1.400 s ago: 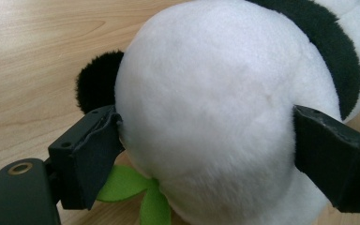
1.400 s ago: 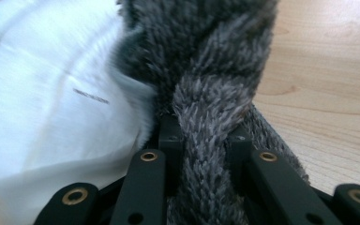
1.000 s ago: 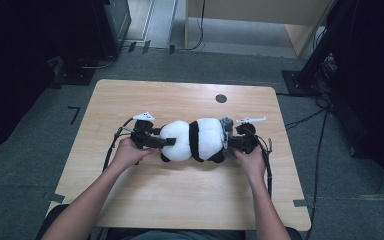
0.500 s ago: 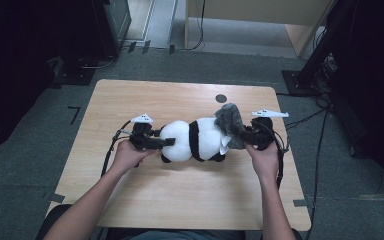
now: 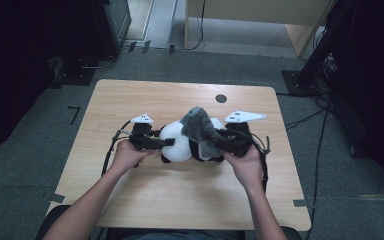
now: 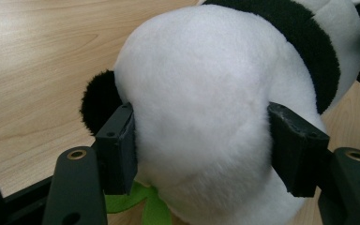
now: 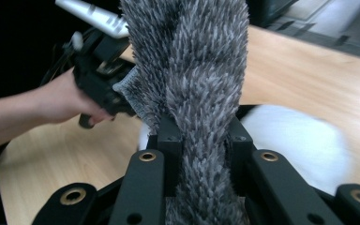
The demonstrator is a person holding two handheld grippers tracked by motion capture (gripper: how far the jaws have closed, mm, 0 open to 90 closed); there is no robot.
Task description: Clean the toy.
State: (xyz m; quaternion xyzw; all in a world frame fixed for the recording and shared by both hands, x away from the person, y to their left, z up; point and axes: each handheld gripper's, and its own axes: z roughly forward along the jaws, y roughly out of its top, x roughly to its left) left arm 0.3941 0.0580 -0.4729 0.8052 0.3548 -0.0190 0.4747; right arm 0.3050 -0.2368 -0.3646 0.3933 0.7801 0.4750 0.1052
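Note:
A black-and-white panda plush (image 5: 177,145) lies on the wooden table (image 5: 180,200). My left gripper (image 5: 169,142) clamps one white rounded end of the panda (image 6: 201,108); its jaws have just been closing and both pads (image 6: 119,150) press into the fur. My right gripper (image 5: 219,141) is raised above the panda's other end, shut on a grey furry cloth (image 5: 197,125). In the right gripper view the grey cloth (image 7: 192,61) stands up between the jaws of that gripper (image 7: 201,145), with the panda's white fur (image 7: 295,140) below and the left gripper (image 7: 98,75) beyond.
A small black round mark (image 5: 221,98) sits near the table's far edge. A green leaf-shaped piece (image 6: 140,206) shows under the panda. Cables trail from both grippers over the table. Dark stands and a pale cabinet (image 5: 245,20) are on the floor behind.
My right gripper has risen and pulled the grey furry cloth up off the panda's right end. The left hand has stayed in place on the panda.

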